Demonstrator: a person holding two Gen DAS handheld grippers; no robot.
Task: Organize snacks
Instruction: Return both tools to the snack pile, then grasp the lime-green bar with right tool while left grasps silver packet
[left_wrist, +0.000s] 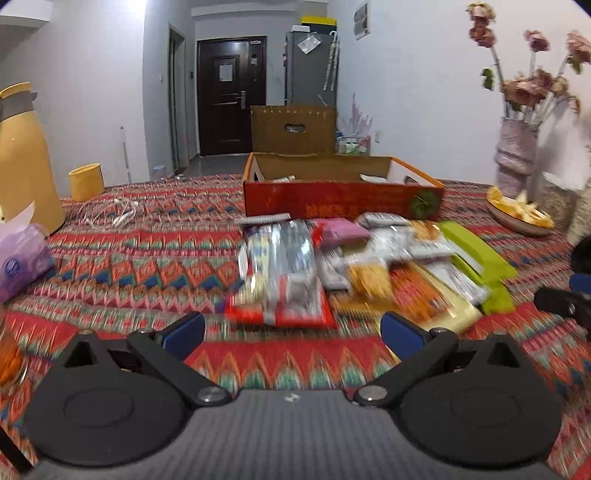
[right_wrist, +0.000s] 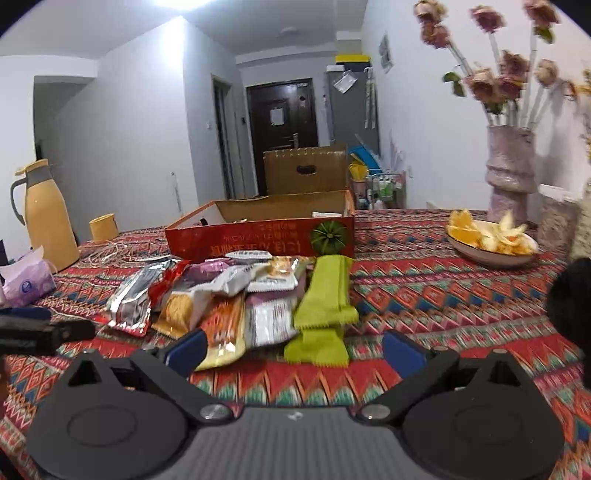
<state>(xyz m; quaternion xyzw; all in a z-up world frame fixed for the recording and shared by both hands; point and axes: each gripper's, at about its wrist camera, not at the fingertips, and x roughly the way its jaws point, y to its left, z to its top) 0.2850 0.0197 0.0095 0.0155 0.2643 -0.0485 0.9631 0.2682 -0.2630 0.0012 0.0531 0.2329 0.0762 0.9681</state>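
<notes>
Patterned red, orange and teal cloth (left_wrist: 140, 266) covers a table in a white-walled room, with a dark door (left_wrist: 231, 96) at the far end. Near the table's middle lies a heap of snack packets (right_wrist: 229, 295), directly in front of a shallow red cardboard box (right_wrist: 258, 240) whose long side runs left to right across the view. On the right edge of the heap, two bright green packets (right_wrist: 325, 295) lie one partly over the other, their long axes running from the viewer toward the box. A silver and red packet (left_wrist: 284, 273) on the left of the heap also points lengthwise toward the box. The other packets overlap at mixed angles, and blur hides their details. The left gripper (left_wrist: 293, 332) hangs low just short of the heap, its blue-padded fingers spread wide and holding nothing. The right gripper (right_wrist: 293, 349) is likewise spread wide and holding nothing, with the green packets lying between its fingers' line of sight. A yellow thermos jug (right_wrist: 44, 218) stands at far left, and a bowl of orange peel (right_wrist: 491, 240) and a pink vase of dried roses (right_wrist: 511, 166) stand at right.
</notes>
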